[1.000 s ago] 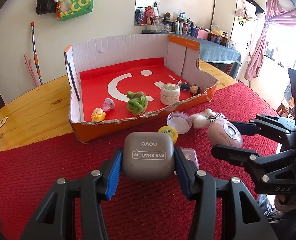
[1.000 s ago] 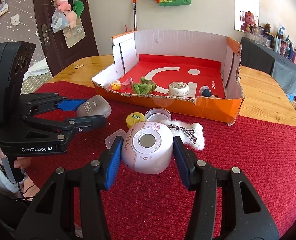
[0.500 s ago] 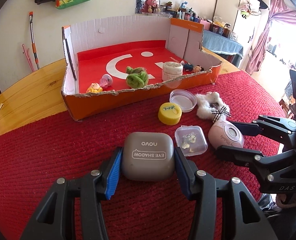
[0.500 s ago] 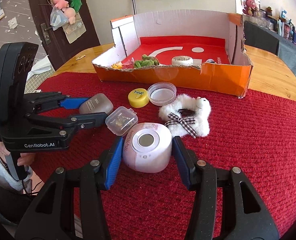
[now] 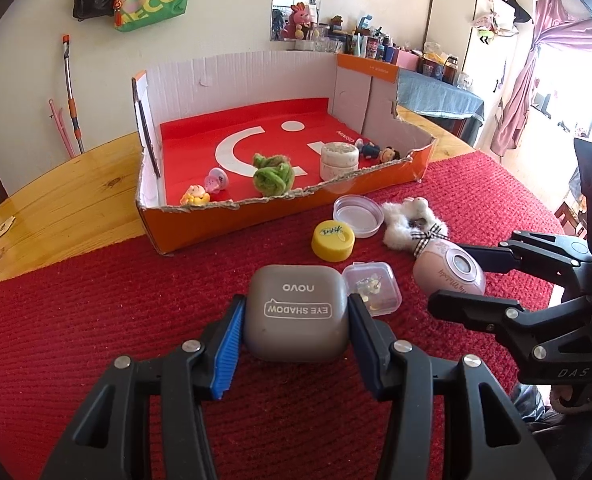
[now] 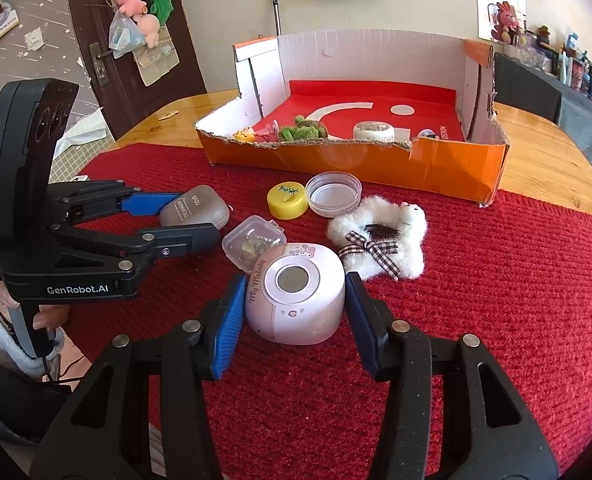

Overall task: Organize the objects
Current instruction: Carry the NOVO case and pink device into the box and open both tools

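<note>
The grey eye-shadow case (image 5: 296, 312) is clamped in the left tongs (image 5: 294, 330) and the pink speaker (image 6: 296, 296) in the right tongs (image 6: 292, 312), low over the red mat (image 6: 496, 300). Both should be lifted clear of the torn front wall before being set inside the orange box (image 5: 280, 216).

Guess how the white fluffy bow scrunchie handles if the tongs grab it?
The white fluffy scrunchie likely squashes and droops: soft fur, no frame. Probably light. Lying flat on the red mat, it shouldn't roll; the fur may snag.
</note>
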